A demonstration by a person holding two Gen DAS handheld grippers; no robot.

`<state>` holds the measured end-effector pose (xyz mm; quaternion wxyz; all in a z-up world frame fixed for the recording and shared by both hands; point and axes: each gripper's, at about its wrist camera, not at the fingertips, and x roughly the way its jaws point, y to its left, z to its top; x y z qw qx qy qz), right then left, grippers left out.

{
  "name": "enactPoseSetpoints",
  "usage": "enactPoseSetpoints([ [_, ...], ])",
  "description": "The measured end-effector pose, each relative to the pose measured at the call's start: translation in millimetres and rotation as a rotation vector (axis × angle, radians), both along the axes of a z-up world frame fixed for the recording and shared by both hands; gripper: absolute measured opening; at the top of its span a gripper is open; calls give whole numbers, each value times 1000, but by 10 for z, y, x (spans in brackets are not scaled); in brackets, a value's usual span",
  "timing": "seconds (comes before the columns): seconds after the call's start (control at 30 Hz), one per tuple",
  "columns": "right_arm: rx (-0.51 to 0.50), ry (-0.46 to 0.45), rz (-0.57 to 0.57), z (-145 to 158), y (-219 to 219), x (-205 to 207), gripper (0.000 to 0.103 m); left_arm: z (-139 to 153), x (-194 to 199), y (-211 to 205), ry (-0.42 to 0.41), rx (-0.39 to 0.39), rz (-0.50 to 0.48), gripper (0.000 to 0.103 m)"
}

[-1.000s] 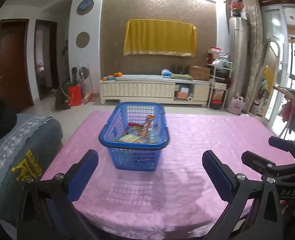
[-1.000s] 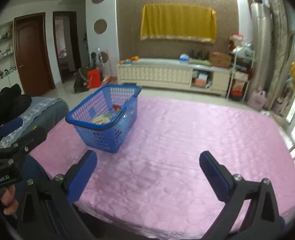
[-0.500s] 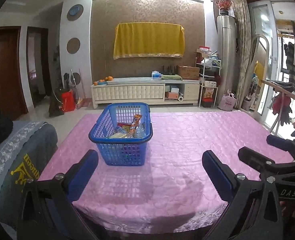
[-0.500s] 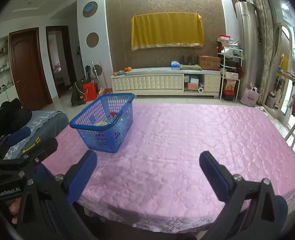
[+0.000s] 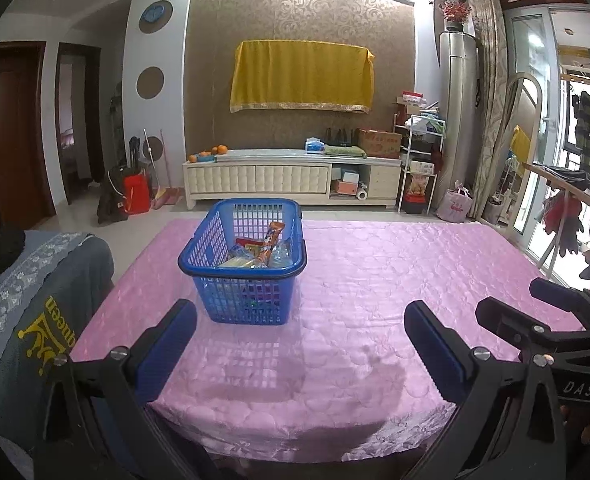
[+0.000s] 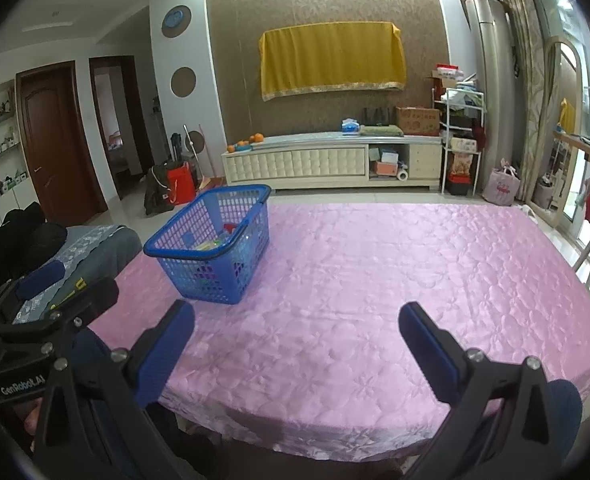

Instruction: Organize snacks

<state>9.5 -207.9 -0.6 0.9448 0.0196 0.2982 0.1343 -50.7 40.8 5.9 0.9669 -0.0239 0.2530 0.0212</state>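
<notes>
A blue plastic basket (image 5: pixel 242 271) stands on the left part of a table under a pink cloth (image 5: pixel 375 280). It holds several snack packets, one orange packet (image 5: pixel 270 240) sticking up. It also shows in the right wrist view (image 6: pixel 211 254). My left gripper (image 5: pixel 299 348) is open and empty, held above the table's near edge, short of the basket. My right gripper (image 6: pixel 297 350) is open and empty, to the right of the basket. Each gripper shows at the edge of the other's view: the right (image 5: pixel 551 320), the left (image 6: pixel 51 300).
A chair with a grey cover (image 5: pixel 35 300) stands at the table's left side. A white TV cabinet (image 5: pixel 291 178) lines the far wall. A drying rack with clothes (image 5: pixel 575 208) stands at the right.
Both grippers have pulled back and risen from the table, so the basket looks smaller and farther. Both stay open and empty.
</notes>
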Motion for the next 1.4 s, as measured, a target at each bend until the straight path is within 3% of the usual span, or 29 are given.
enactPoseSetpoints([
  [1.4,-8,6,16,22,91,-52,103,-2,-55,65,17,-20,16,103],
])
